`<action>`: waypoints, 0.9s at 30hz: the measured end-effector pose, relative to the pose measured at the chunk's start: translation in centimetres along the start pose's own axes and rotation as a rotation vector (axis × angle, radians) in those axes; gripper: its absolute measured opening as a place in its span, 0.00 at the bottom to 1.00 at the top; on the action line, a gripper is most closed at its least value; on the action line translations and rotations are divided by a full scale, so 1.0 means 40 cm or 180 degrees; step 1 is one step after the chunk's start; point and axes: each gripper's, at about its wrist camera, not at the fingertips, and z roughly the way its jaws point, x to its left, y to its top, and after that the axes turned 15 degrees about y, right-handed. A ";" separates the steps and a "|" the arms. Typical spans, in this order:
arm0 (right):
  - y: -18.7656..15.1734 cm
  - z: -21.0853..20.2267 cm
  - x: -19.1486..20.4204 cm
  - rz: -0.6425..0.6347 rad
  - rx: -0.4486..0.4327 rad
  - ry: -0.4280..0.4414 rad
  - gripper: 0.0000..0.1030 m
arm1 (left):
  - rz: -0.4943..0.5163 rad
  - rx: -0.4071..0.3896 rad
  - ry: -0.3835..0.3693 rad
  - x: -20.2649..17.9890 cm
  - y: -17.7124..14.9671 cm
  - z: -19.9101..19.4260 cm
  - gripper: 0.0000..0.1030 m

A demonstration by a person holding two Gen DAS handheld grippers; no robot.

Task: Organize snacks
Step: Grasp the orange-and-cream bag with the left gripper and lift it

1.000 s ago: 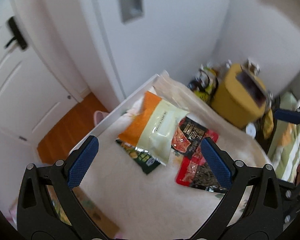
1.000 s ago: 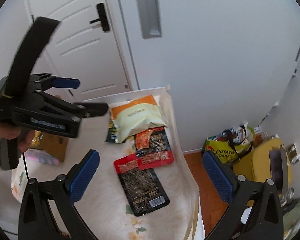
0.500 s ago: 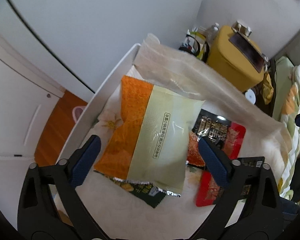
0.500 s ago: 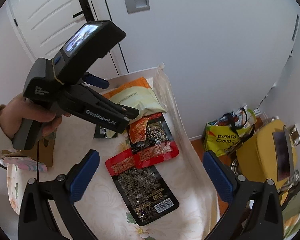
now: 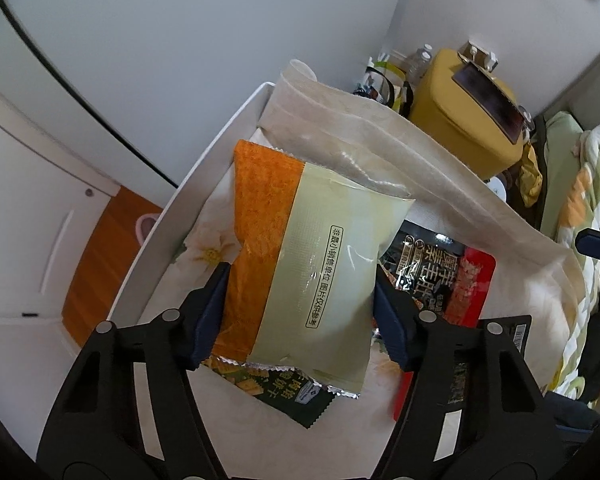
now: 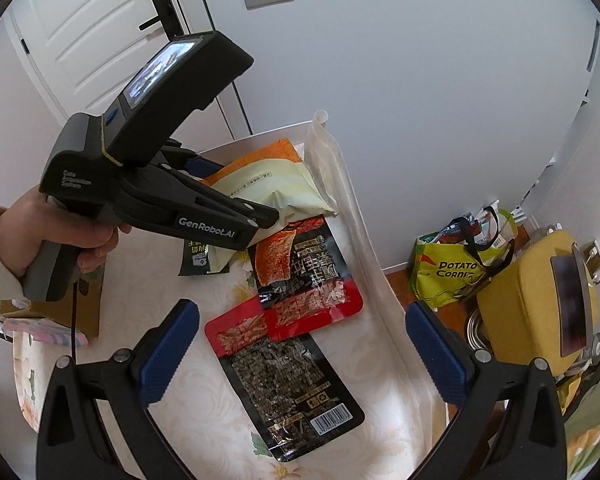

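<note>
Closing jaws of the left gripper [image 5: 300, 304] flank the orange-and-green packet [image 5: 300, 264], pads at its two edges on the table [image 5: 172, 220]. It overlies a dark green packet [image 5: 288, 392], with two red-and-black packets [image 6: 304, 280] just right. Right gripper [image 6: 300, 356] hangs wide open above the nearer one [image 6: 288, 376]. On the floor, a green bag [image 6: 456, 272] holds packages beside a yellow bin [image 6: 540, 296].

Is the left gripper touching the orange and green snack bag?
Touching. In the left wrist view both closing pads of the left gripper sit against the bag's sides, with no gap visible.
</note>
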 end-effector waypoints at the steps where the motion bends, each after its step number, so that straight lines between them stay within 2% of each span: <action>1: 0.000 0.001 0.000 -0.0007 0.0002 0.0000 1.00 | -0.0010 -0.0008 0.0004 0.005 -0.002 -0.004 0.61; 8: -0.002 0.000 -0.005 -0.0077 0.0031 0.0033 1.00 | -0.0205 -0.0112 -0.0006 0.029 -0.011 -0.053 0.60; 14: 0.010 0.012 0.001 -0.0242 0.0086 0.0124 0.99 | -0.0595 -0.0245 0.0090 0.086 -0.065 -0.138 0.60; 18: 0.026 0.039 0.005 -0.0462 0.0256 0.0207 0.90 | -0.0954 -0.0304 0.0164 0.127 -0.113 -0.190 0.60; 21: 0.036 0.076 0.007 -0.0612 0.0349 0.0184 0.81 | -0.1206 -0.0324 0.0189 0.157 -0.159 -0.214 0.60; 23: 0.039 0.102 0.008 -0.0694 0.0401 0.0138 0.78 | -0.1361 -0.0333 0.0191 0.174 -0.186 -0.226 0.60; 27: 0.037 0.166 0.010 -0.0797 0.0563 0.0047 0.70 | -0.1538 -0.0360 0.0185 0.189 -0.225 -0.243 0.60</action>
